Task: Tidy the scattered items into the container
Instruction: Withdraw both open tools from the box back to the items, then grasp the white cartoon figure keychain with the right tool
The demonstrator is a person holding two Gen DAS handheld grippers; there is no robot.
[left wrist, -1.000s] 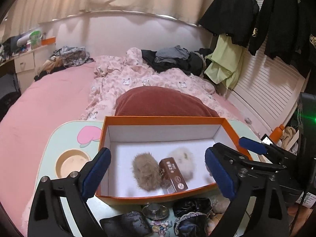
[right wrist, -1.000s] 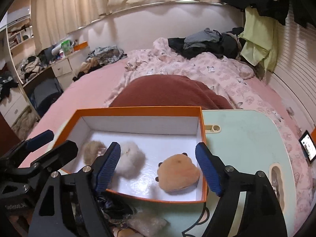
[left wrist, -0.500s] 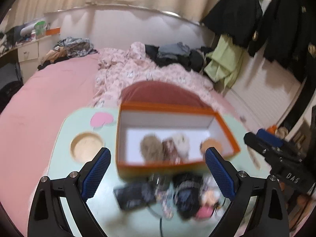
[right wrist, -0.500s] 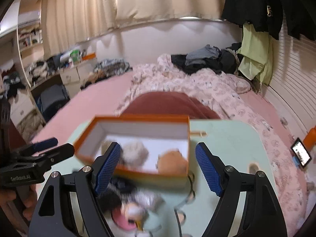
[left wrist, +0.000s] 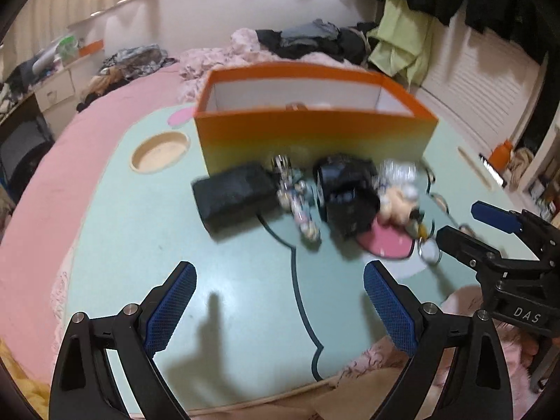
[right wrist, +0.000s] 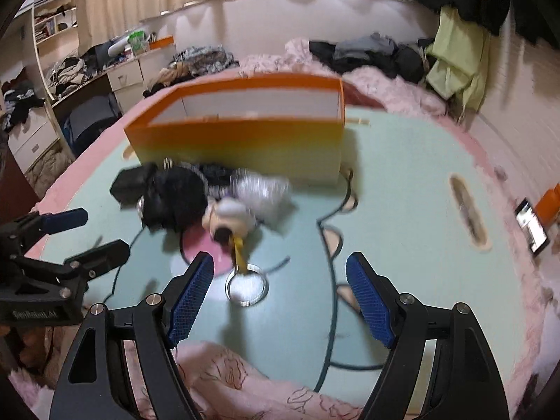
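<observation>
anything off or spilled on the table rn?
Nothing spilled or visibly damaged. A blurred pile still sits outside the orange box, against its front wall: a black pouch, a dark frilly bundle, a small plush keychain with its ring trailing out. Both grippers are open and empty.

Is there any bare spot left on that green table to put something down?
Yes. The table is bare between the left gripper and the black pouch, and right of the orange box, toward the slot. It is crowded along the box's front, around the keyring.
</observation>
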